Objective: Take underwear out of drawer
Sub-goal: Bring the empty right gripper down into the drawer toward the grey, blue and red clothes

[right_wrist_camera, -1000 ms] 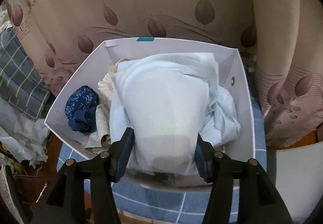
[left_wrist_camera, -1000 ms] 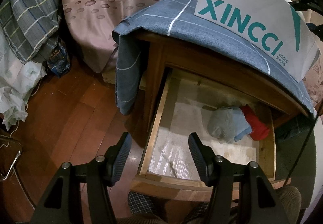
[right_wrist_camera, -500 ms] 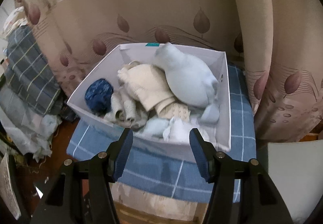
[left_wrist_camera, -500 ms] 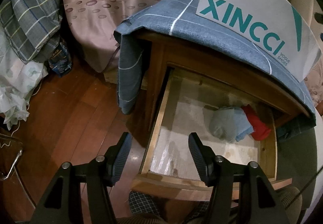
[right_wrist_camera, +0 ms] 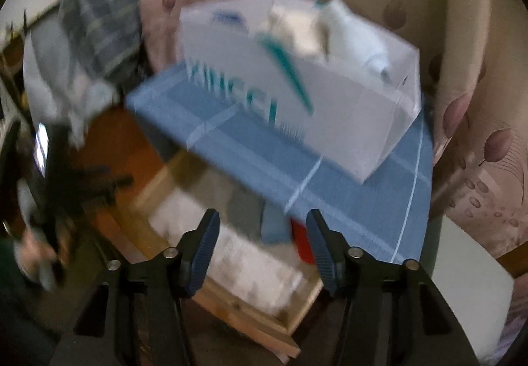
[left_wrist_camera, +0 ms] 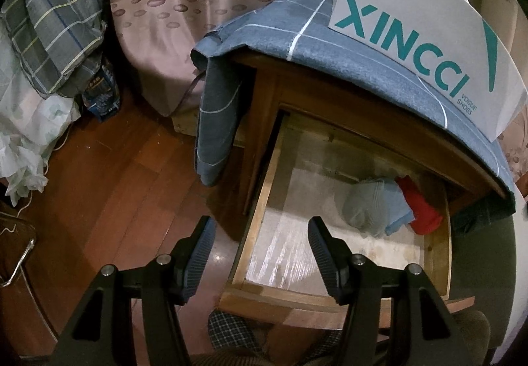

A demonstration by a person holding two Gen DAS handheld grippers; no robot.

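A white shoe box (left_wrist_camera: 412,22) is seen standing on a blue checked cloth (left_wrist_camera: 297,32) that is draped over the top of a wooden nightstand (left_wrist_camera: 330,95). On the box's side the teal lettering "XINCCI" can be read, with "VOGUE SHOES" in small print at its end and a teal wedge mark beside it. In the blurred right wrist view the same box (right_wrist_camera: 330,108) is shown from above, filled with pale bundled garments; its lettering is too smeared there to be read fully.

The drawer (left_wrist_camera: 260,211) of the nightstand is pulled out and lined with pale paper. The underwear is left in its far right corner: a grey bundle (left_wrist_camera: 363,204), a light blue piece (left_wrist_camera: 397,207) touching it, and a red piece (left_wrist_camera: 422,211) just beside that, partly under the nightstand's top edge.

The left gripper (left_wrist_camera: 260,234) is held released above the drawer's front left corner, with nothing between its fingers. The right gripper (right_wrist_camera: 262,234) is pointed down toward the drawer (right_wrist_camera: 250,310), its jaws closing on nothing; the grey, blue and red pieces are seen beyond its fingertips, not touched.

A leaf-patterned curtain (left_wrist_camera: 184,3) is hung behind the nightstand, plaid bedding (left_wrist_camera: 56,13) is piled at the left, and a wooden floor (left_wrist_camera: 115,184) is seen below. No writing can be made out on the curtain in these views.
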